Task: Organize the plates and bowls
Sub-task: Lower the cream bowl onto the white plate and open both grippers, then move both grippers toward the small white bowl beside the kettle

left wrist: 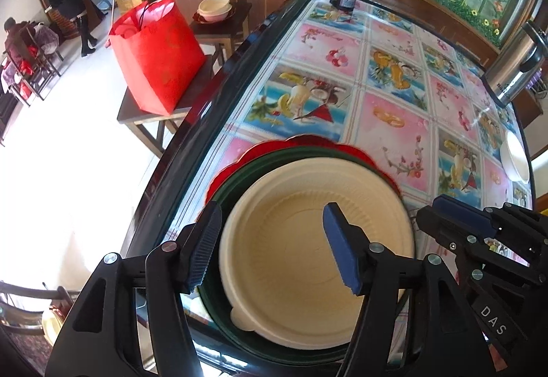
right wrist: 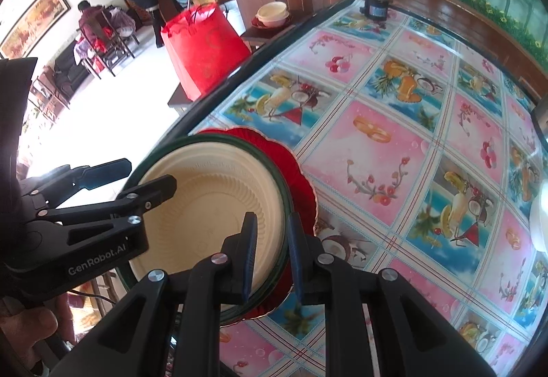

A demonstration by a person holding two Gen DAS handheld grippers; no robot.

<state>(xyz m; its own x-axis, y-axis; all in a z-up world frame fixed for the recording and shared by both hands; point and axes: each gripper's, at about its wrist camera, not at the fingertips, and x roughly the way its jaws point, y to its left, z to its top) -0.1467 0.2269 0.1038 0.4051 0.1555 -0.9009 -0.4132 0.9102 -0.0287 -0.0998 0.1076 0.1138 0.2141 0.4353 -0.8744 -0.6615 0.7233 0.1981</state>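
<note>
Stack sits at the near edge of the worktop (left wrist: 394, 110), lower centre of frame: cream bowl (left wrist: 308, 257) in green plate (left wrist: 239, 178) on red plate (left wrist: 308, 142). Left claw (left wrist: 270, 247) half open, straddling the bowl's left rim, pads not pressing, holding nothing. Right claw (right wrist: 272, 253) nearly shut, looks pinched on the bowl and green plate rims at the stack's right side. Right view shows that pinch; left view only shows the right claw's side. Right hand is better placed to shift the stack.
</note>
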